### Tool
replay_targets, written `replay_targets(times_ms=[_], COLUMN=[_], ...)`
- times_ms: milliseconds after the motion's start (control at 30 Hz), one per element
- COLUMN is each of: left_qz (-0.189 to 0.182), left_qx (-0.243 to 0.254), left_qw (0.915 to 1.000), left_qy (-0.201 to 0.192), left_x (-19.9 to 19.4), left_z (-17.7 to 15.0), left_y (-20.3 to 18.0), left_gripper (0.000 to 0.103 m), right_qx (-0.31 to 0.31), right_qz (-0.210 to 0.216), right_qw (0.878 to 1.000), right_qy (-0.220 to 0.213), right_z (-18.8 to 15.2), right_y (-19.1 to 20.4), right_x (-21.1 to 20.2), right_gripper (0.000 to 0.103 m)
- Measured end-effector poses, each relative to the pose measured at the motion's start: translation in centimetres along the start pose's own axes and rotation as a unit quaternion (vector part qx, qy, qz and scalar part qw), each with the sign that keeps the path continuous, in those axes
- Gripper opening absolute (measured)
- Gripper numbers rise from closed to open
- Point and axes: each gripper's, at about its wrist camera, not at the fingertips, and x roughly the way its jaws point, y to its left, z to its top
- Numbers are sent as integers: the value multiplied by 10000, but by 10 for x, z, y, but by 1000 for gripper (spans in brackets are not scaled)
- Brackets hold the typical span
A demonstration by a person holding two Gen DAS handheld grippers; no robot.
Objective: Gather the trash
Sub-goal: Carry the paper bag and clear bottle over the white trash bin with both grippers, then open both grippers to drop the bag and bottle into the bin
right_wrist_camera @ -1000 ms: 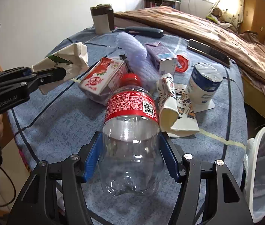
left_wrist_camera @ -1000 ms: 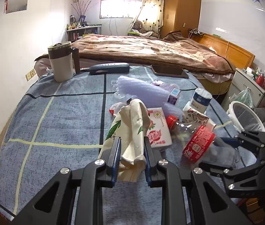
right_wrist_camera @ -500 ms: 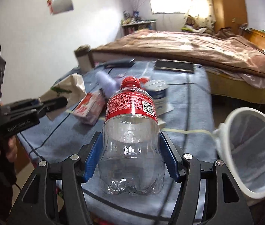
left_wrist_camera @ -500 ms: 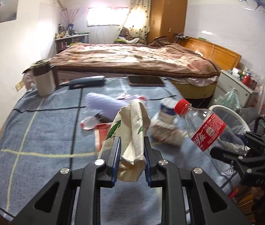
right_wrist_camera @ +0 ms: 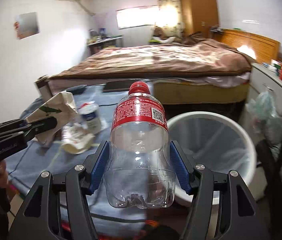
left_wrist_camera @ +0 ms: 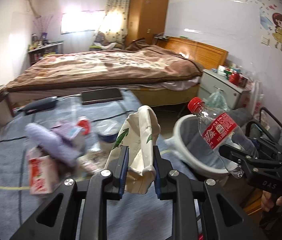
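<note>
Two pieces of trash are off the table at once, one in each gripper. The right gripper [right_wrist_camera: 139, 164] has its blue pads pressed against the lower sides of a clear plastic bottle [right_wrist_camera: 139, 150], which stands upright between them, cap away from the handle. It is empty, with a red cap and a red wrapper printed with white characters and a small square code; in the left camera's view the wrapper shows white Chinese lettering and "Cola". There the bottle [left_wrist_camera: 220, 132] hangs tilted over the near rim of the white bin [left_wrist_camera: 182, 140], which is lined with a pale bag and stands just beside the table's edge.

The left gripper [left_wrist_camera: 140, 168] is pinched narrow on a crumpled cream paper bag [left_wrist_camera: 141, 140] with green arrow marks, held above the blue cloth [left_wrist_camera: 5, 154]. Below, blurred, lie a red-and-white carton [left_wrist_camera: 41, 172], a lilac wrapper [left_wrist_camera: 49, 142] and a blue-and-white tub [left_wrist_camera: 109, 130].
</note>
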Motion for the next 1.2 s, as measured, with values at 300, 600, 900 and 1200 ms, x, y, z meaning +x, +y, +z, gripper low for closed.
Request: replay_targets(times_ms=[300,600,900,1200], left_qz=[-622,-1050,-1050,-1054], left_qx=[195,274,221,65], left_qw=[9973,9908,9884,9885], left_qy=[345,807,1072,1080], left_x=[48,92,118,115], left_z=[13,12,11,7], left_y=[-60,-107,-123,-113], left_gripper=[24,24,59,61], right_qx=[440,523,620,528], right_qz=[-565,-926,-1026,-1188], right_qw=[9974,9935,9911,9908], right_qy=[75,417,579,386], right_z=[-1,-9,-11,-11], right_y=[-54,-87,-110,-107], right_x=[4,21,28,17], right_gripper=[63,63,64,64])
